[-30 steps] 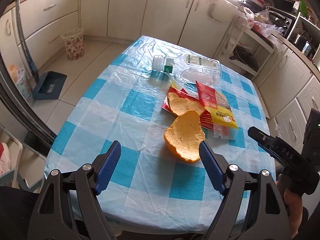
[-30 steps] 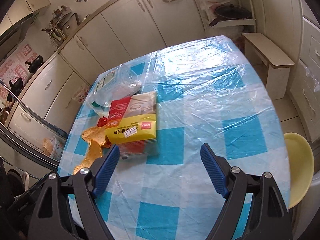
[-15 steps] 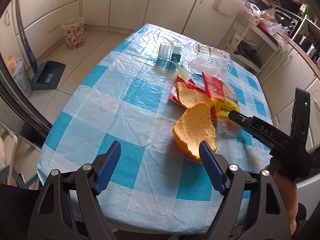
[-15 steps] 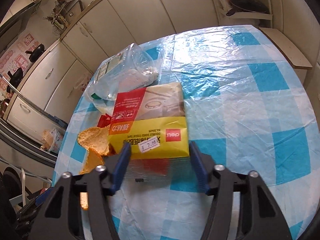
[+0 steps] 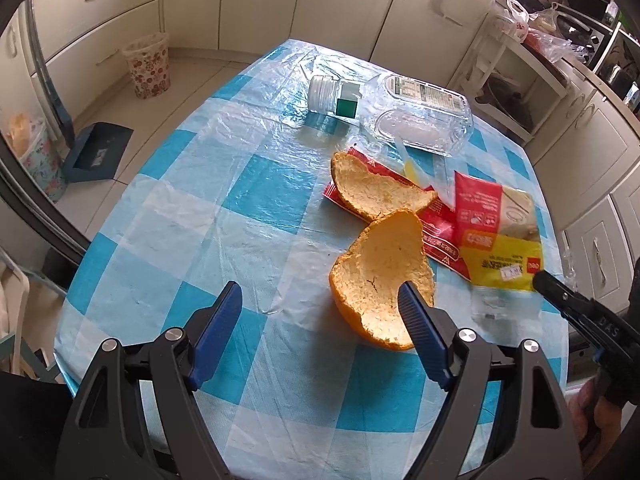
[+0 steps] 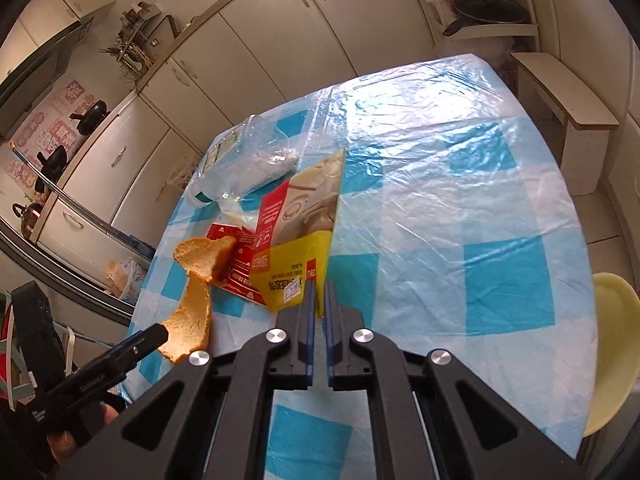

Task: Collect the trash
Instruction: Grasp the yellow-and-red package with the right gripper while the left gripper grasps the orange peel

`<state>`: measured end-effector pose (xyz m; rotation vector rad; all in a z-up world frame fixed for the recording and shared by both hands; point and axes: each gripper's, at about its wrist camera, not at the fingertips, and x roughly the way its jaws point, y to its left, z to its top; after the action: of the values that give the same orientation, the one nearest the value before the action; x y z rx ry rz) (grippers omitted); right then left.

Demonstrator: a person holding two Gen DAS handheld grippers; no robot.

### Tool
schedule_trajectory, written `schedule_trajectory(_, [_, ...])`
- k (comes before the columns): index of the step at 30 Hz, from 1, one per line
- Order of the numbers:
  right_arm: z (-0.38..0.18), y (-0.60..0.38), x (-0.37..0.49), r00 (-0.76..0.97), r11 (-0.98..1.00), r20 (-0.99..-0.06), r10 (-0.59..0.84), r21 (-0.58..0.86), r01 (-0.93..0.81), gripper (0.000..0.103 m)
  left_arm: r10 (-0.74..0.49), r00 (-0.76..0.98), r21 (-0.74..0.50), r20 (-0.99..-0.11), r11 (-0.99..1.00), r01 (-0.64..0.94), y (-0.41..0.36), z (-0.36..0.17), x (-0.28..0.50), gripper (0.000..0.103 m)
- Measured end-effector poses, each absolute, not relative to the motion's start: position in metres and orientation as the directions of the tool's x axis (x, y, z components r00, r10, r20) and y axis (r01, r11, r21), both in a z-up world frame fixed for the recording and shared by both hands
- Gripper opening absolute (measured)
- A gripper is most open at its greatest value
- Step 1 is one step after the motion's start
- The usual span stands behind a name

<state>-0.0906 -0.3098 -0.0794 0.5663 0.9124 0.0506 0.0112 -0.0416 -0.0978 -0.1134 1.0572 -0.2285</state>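
Left wrist view: left claw (image 5: 320, 306) spread wide and empty, poised low over the near edge of the bench (image 5: 168, 216), right blue finger overlapping the big orange peel (image 5: 382, 280). Probably lined up so the curled rind can be straddled by both fingers. Second peel piece (image 5: 376, 192) just beyond the big orange peel, lying on a red wrapper (image 5: 436, 232). Yellow packet (image 5: 500, 256) to the right of the peel, near end lifted off the cloth, tip of the right claw (image 5: 548, 282) at its corner. Clear plastic bottle (image 5: 416, 114) on its side well beyond the peel.

Right wrist view: right claw (image 6: 319, 292) pinched together on the near edge of the yellow packet (image 6: 296, 264), thin film best taken by an edge. Packet tilted up, right of the orange peel (image 6: 192, 312). Bottle (image 6: 244, 168) beyond the peel.
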Motion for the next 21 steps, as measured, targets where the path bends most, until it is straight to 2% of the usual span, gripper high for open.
schedule_trajectory(5, [-0.09,-0.327,-0.111,0.573,0.843,-0.759,0.31,0.498,0.203,0.005,-0.227,0.466,-0.191,-0.855,0.974,0.124,-0.049,-0.105,0.016,0.076])
schedule_trajectory(7, [-0.096,-0.328,-0.114,0.533,0.845,-0.776,0.336,0.499,0.193,0.01,-0.225,0.465,-0.187,-0.856,0.974,0.126,-0.053,-0.107,0.017,0.076])
schedule_trajectory(9, [-0.1,-0.331,-0.117,0.518,0.855,-0.792,0.323,0.479,0.199,0.019,-0.217,0.467,-0.176,-0.857,0.976,0.13,-0.058,-0.108,0.017,0.076])
schedule_trajectory(11, [-0.098,-0.336,-0.119,0.541,0.845,-0.774,0.329,0.497,0.197,0.038,-0.21,0.47,-0.168,-0.857,0.977,0.13,-0.06,-0.109,0.017,0.076])
schedule_trajectory(12, [-0.095,-0.337,-0.119,0.555,0.846,-0.77,0.314,0.492,0.204,0.052,-0.209,0.471,-0.166,-0.857,0.977,0.132,-0.061,-0.11,0.018,0.076])
schedule_trajectory(13, [-0.092,-0.339,-0.119,0.567,0.851,-0.771,0.29,0.479,0.216,0.056,-0.207,0.471,-0.163,-0.857,0.978,0.132,-0.062,-0.111,0.018,0.076])
schedule_trajectory(21, [-0.096,-0.342,-0.103,0.597,0.835,-0.749,0.286,0.501,0.229,0.056,-0.207,0.474,-0.168,-0.856,0.978,0.126,-0.06,-0.113,0.025,0.076])
